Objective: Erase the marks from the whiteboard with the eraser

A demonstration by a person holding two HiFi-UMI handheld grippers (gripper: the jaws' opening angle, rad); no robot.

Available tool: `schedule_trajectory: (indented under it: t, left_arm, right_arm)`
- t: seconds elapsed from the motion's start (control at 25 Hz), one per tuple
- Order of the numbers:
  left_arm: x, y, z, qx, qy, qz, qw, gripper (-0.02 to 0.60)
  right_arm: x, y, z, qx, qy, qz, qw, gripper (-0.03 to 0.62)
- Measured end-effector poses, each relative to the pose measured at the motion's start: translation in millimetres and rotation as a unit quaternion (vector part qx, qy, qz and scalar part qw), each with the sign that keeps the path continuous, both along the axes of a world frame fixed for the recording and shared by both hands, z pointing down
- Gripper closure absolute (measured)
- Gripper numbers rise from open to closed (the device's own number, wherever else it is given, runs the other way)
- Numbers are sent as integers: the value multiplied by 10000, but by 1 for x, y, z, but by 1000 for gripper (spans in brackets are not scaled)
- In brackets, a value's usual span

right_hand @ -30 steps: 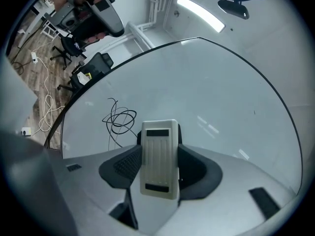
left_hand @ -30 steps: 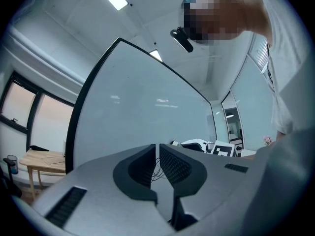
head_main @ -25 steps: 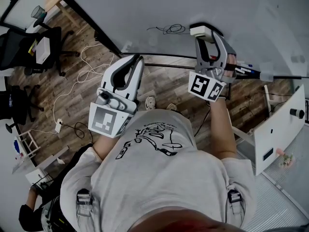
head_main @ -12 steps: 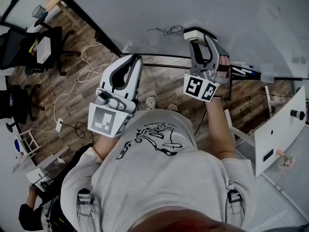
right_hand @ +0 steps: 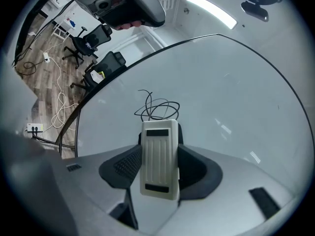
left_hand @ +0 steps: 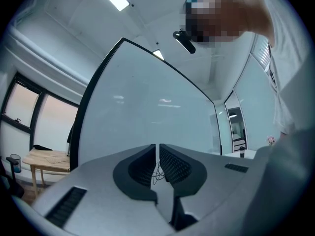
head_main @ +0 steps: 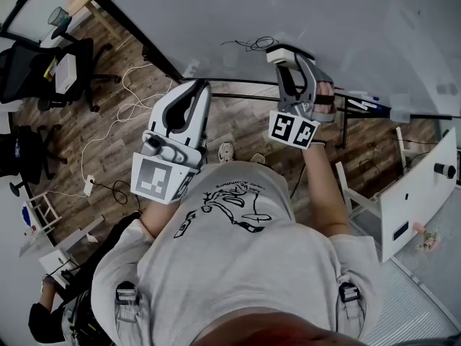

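Approach looks to be the step in hand: the right gripper (head_main: 287, 58) holds the eraser (right_hand: 158, 156) up close to the whiteboard (right_hand: 236, 102), and the scribble (right_hand: 158, 107) of black loops shows whole, with no wiped patch in it. The jaws are clamped on the two long sides of the eraser, which stands lengthwise between them, its ribbed white back facing the camera and its far end sticking out past the fingertips (right_hand: 193, 167). The scribble sits just beyond that far end in the right gripper view, and just to the left of it in the head view. Whether the felt side already touches the board cannot be told.

The next move probably calls for pressing the eraser flat against the board and sliding it across the loops, with enough pressure to lift the ink and a firm enough grip that it does not twist in the jaws.

The left gripper (left_hand: 157, 161) hangs low near the person's body, well apart from the scribble, its jaws nearly together with only a thin slit between them and nothing held
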State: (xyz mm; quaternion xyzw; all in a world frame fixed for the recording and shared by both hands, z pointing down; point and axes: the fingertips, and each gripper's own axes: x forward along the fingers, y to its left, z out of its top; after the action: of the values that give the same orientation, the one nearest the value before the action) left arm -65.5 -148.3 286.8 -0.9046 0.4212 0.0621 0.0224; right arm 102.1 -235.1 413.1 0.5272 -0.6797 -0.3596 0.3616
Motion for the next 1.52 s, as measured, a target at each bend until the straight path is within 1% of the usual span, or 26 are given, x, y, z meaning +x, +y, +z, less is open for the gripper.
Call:
schedule_trajectory:
  t: [0.32,0.52,0.64,0.72,0.92,1.2,1.52]
  left_arm:
    - [-9,0,3,-39,-20,-99,9999,543]
    - [-11,1,3,-37,-20,-106,9999,543]
    - [-10,2,3,-41,-9,-76,10000,543]
    - [-8,2,3,-44,-1,-56,10000,543]
    - [-6,5,2,-28,15,-21,10000,543]
    - [-1,10,-1,3,44,30,10000,543]
    - [0,14,-2,28,28,22,10000,543]
  right_arm:
    - [-11,-2,31,-194,158,-70,9997,356]
    - [-14,-3,38,-219,266,-84,9994,356]
    - [-16,-1,40,-353,310,-98,9988,356]
    - [-15,2,38,-461,248,-91,9986,356]
    - [-10,18,19,-493,23,-18,9988,356]
    - [2,41,-29,-361,-268,35,9990,356]
    - [10,47,-91,-2,-386,32,9993,356]
